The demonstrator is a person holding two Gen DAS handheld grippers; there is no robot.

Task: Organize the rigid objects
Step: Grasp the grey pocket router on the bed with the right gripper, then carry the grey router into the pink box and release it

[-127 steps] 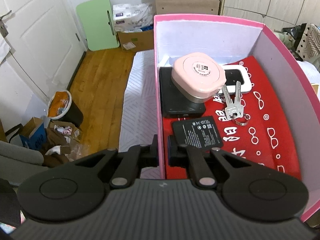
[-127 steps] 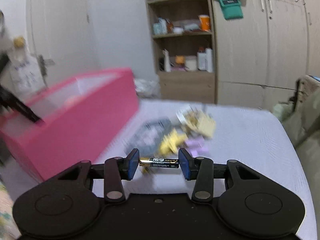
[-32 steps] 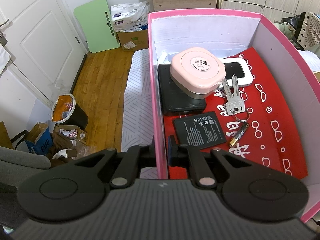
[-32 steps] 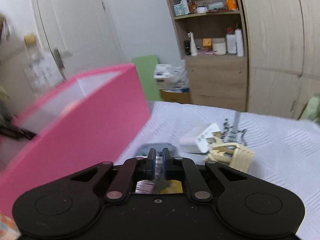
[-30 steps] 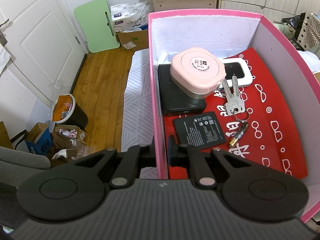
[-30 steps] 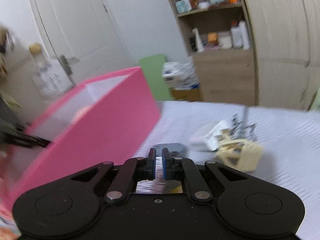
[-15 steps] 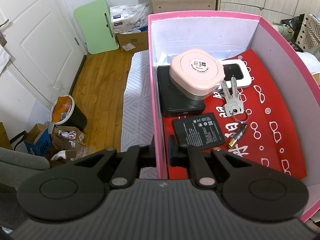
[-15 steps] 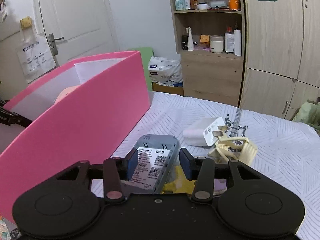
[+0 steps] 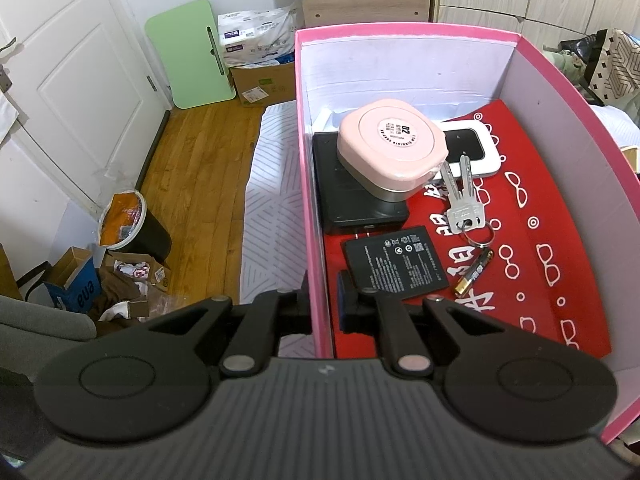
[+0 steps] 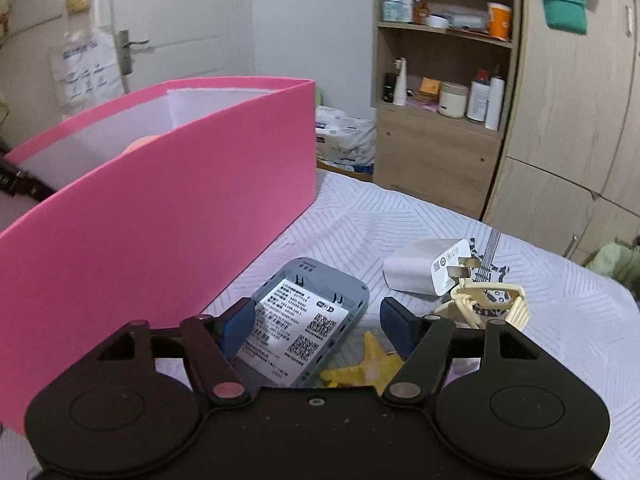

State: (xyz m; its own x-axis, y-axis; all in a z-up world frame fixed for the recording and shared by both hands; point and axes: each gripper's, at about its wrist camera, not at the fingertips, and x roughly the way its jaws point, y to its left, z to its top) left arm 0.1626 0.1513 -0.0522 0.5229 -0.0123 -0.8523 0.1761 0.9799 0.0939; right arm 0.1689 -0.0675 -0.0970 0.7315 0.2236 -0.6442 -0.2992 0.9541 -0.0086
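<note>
Pink box (image 9: 308, 184) wall being pinched by the closed left gripper (image 9: 322, 308) to steady it, while the right gripper (image 10: 316, 326), jaws just opening and empty, is straddling the grey router back (image 10: 308, 316) ahead for pickup.

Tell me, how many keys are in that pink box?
2 keys lie side by side on one ring, on the red floor of the pink box, beside the pink round case. Others may hide underneath.

Grey router cover (image 10: 308, 316) flat beside pink box (image 10: 160, 216), white charger (image 10: 428, 268) near
</note>
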